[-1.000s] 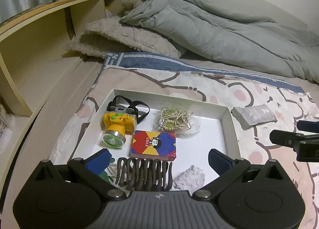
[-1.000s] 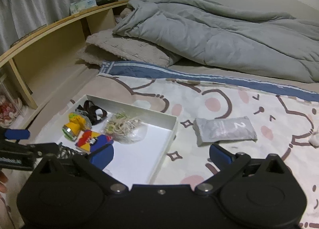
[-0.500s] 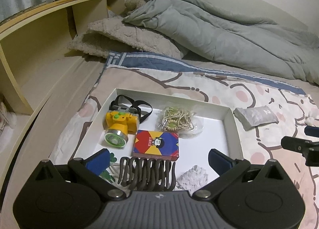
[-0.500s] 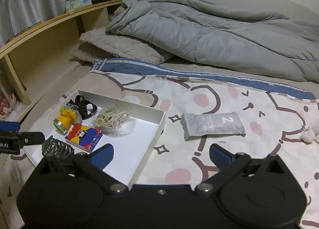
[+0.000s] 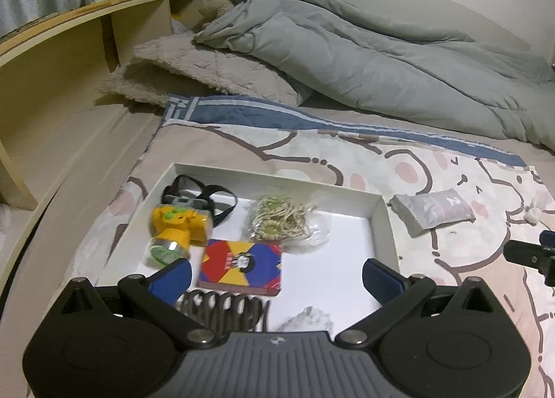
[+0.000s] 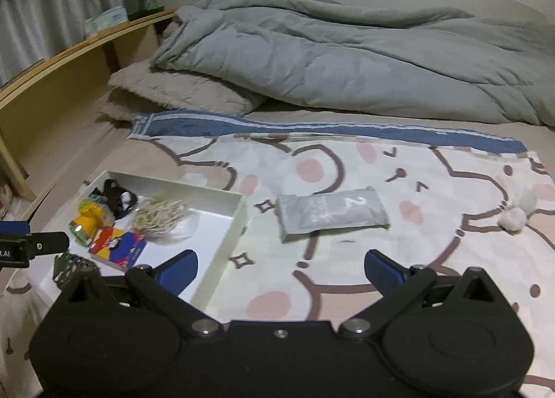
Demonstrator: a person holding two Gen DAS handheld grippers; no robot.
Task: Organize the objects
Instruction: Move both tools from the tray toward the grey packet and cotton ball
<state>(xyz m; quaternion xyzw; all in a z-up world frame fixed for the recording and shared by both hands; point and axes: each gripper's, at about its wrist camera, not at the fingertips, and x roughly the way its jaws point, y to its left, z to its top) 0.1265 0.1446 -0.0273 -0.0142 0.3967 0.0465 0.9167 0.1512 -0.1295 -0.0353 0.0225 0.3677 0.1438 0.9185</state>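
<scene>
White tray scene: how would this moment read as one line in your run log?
left gripper: open, over white tray | right gripper: open, empty | grey packet: on blanket, outside tray | headlamp, card box: in tray

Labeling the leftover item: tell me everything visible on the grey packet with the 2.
The grey packet is a flat, soft-looking rectangular pouch, mottled grey with a white "2" printed near one end. It lies flat on the cartoon-print blanket, outside the white tray and apart from its right wall. Nothing grips it; the open right tongs hover short of it.
</scene>
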